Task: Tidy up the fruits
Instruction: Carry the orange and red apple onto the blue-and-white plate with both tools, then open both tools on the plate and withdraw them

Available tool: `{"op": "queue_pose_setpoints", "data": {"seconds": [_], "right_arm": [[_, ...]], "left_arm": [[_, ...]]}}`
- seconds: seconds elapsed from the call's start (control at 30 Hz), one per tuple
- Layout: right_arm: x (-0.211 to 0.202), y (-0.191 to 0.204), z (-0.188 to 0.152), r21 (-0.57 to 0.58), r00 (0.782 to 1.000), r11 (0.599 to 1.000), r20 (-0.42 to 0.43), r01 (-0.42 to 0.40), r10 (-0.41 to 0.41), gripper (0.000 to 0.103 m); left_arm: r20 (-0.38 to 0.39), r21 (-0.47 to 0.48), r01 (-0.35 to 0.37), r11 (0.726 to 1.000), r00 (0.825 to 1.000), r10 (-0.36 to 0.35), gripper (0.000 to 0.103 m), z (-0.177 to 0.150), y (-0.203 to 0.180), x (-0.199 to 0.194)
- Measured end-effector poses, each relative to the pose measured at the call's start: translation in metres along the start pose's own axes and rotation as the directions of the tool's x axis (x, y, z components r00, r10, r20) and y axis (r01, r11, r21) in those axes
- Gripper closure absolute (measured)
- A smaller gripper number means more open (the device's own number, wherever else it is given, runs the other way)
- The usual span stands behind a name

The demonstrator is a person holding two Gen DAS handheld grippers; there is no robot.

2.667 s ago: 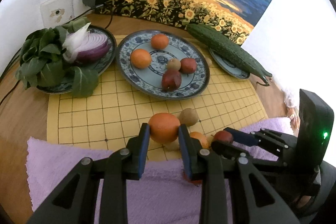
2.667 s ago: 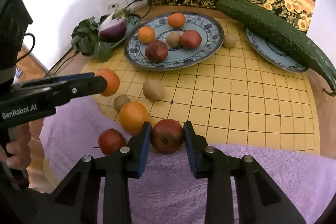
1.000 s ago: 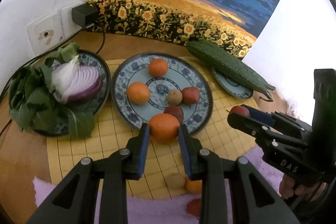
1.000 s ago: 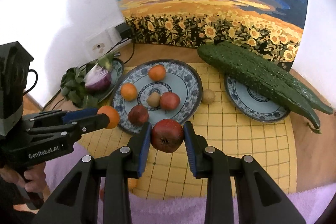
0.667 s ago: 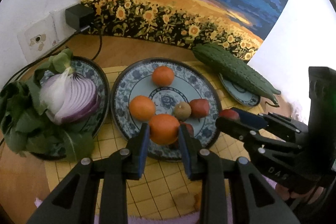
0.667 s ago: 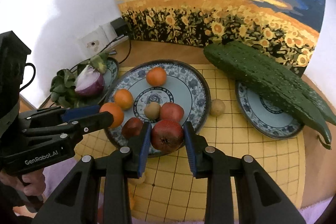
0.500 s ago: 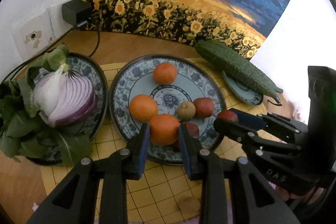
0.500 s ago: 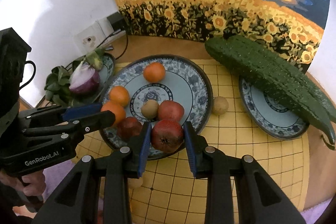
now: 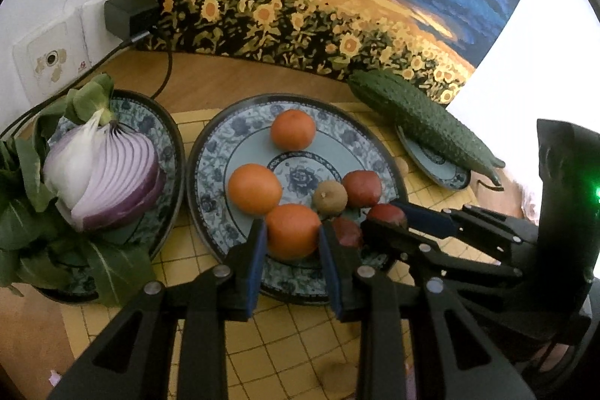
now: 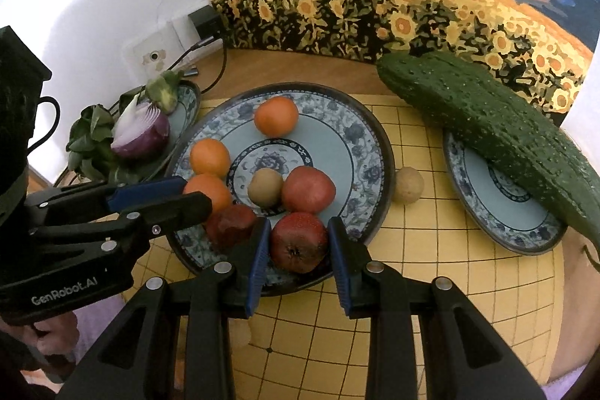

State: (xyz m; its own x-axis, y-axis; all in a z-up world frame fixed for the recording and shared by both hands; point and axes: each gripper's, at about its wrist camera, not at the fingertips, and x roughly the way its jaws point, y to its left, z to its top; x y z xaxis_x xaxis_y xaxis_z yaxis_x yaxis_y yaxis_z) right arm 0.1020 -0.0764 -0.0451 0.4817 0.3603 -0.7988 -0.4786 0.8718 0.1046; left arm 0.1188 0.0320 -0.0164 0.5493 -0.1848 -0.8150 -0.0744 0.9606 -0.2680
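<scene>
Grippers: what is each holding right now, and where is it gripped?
Left gripper holds an orange, pads on its two sides. Right gripper holds a red apple, also by its sides.

dark red fruit: mostly hidden behind left gripper finger | cucumber: tip cut off at right edge | leafy greens: cut off at left edge | small fruit on mat: blurred

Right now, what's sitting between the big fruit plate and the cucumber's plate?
A small brown kiwi lies alone on the yellow grid mat between them, clearest in the right wrist view.
</scene>
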Motion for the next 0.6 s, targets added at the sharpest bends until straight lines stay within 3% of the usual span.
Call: {"op": "queue_pose_setpoints", "data": {"seconds": [0.43,0.6], "right_arm": [[-0.0025,0.0009,-0.0008,-0.007,1.0,1.0,-0.006,-0.011,0.011,0.07],[-0.0032,0.002,-0.0004,-0.015,1.0,1.0,-0.007,0.001,-0.001,0.063]], "left_arm": [[-0.002,-0.011,-0.004,1.0,1.0,0.004,0.073,-0.0015,-0.0005,-0.0009],[-0.003,-0.009,-0.002,1.0,1.0,0.002,0.073,-0.0017,-0.0004,-0.0031]]}}
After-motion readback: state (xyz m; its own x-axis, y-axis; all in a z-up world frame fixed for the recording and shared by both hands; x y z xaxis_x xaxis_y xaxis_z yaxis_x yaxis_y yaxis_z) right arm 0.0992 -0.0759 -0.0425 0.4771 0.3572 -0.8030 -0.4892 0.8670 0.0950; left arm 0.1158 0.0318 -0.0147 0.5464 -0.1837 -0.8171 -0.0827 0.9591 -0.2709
